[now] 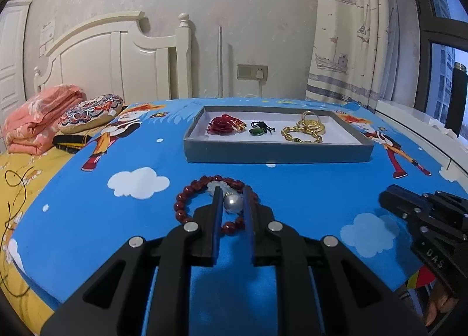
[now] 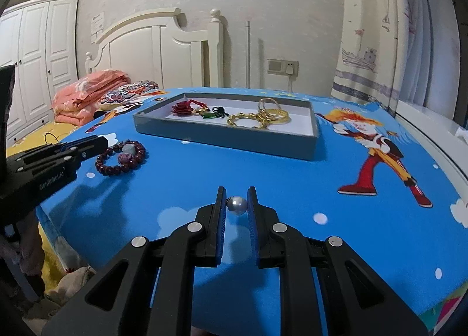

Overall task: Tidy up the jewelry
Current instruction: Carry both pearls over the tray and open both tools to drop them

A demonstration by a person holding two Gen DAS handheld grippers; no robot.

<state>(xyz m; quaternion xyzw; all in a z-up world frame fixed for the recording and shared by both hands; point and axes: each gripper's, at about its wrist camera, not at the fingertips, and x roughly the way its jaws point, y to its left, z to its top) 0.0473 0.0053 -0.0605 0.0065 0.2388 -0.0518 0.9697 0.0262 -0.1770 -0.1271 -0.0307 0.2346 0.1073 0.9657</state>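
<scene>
A: What is each gripper holding?

B: The left gripper (image 1: 232, 192) is clenching a pearl (image 1: 233, 203). The right gripper (image 2: 237, 189) is pinching a second pearl (image 2: 237, 205). Both are hanging over the blue-covered desk (image 1: 307, 189).

A: And what is lying around them?

B: A red bead bracelet (image 1: 181, 204) is lying under the left gripper's tips, between it and the grey tray (image 1: 278, 153). The tray is holding a red rose (image 1: 220, 125), a green pendant (image 1: 256, 132) and gold chains (image 1: 304, 131).
</scene>
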